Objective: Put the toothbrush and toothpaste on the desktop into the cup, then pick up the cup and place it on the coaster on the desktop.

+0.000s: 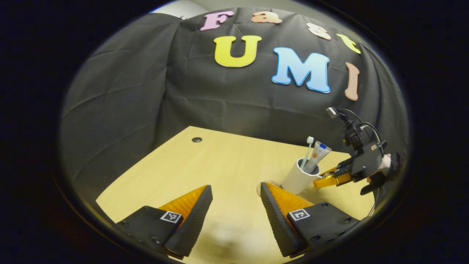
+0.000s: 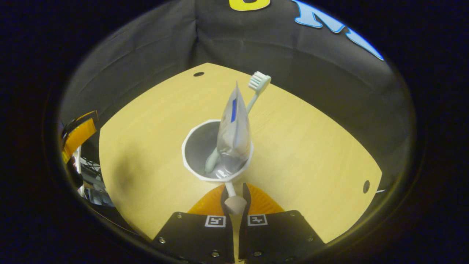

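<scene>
The white cup stands upright on the wooden desk, with the toothbrush and the toothpaste leaning inside it. The right tongs are clamped on the cup's handle. The left tongs hang spread apart with nothing between them, near the cup, above the desk.

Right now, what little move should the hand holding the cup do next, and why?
Probably carry the cup sideways to the coaster beside it. The right gripper pinches its handle, and the toothbrush and toothpaste already stand inside.
</scene>
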Demonstrator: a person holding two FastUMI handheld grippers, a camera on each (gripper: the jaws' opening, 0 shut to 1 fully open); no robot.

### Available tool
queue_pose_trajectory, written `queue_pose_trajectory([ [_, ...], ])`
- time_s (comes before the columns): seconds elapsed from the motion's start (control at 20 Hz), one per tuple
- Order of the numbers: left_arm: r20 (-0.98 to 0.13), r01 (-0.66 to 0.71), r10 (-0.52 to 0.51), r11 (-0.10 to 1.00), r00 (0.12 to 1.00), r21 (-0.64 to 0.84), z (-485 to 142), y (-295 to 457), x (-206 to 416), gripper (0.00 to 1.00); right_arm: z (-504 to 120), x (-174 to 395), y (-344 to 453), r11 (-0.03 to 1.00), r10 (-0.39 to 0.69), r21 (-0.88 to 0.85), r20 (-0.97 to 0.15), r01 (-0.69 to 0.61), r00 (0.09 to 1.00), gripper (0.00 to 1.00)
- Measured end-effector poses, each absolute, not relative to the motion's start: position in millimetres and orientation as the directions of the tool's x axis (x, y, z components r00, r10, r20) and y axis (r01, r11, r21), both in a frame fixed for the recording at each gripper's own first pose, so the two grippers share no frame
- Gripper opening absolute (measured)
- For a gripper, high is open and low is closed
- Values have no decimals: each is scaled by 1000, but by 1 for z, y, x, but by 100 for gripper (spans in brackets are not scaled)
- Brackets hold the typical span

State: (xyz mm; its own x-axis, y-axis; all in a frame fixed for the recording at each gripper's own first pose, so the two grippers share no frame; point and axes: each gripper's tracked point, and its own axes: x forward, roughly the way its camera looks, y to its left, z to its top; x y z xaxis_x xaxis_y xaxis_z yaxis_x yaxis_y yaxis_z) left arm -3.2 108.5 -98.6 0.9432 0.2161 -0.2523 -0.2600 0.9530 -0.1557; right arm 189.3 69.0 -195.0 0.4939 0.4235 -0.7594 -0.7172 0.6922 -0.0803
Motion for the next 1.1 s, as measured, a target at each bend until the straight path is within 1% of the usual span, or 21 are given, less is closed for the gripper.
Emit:
queue_pose_trajectory([
  [0.45, -257, -283, 239, 947, 936, -150, -102, 136, -21, 90, -206, 190, 107, 657, 419, -109, -770, -746, 482, 7],
  [0.65, -260, -293, 247, 943, 933, -157, -105, 145, -27, 92, -212, 189, 116, 657, 376, -147, -786, -739, 490, 7],
  [0.7, -262, -296, 249, 942, 932, -159, -106, 146, -28, 90, -214, 188, 118, 654, 365, -156, -792, -740, 489, 7],
  [0.75, -265, -297, 249, 941, 932, -161, -107, 147, -29, 90, -214, 186, 123, 660, 371, -153, -785, -735, 496, 7],
  [0.8, -268, -299, 249, 940, 931, -163, -109, 147, -29, 92, -214, 186, 118, 665, 363, -148, -792, -732, 491, 7],
  [0.9, -272, -298, 247, 939, 930, -170, -111, 147, -30, 90, -214, 187, 119, 673, 363, -140, -793, -726, 490, 7],
  [0.95, -274, -298, 245, 939, 930, -172, -112, 147, -30, 90, -216, 187, 120, 676, 366, -137, -790, -724, 491, 14],
  [1.0, -275, -296, 242, 939, 931, -174, -112, 146, -29, 90, -216, 188, 120, 676, 369, -133, -791, -725, 488, 14],
  [1.05, -275, -295, 242, 939, 930, -174, -113, 145, -29, 90, -215, 185, 120, 677, 371, -132, -789, -724, 490, 19],
  [1.1, -275, -293, 239, 941, 931, -173, -111, 143, -28, 90, -213, 184, 120, 673, 375, -131, -787, -728, 489, 19],
])
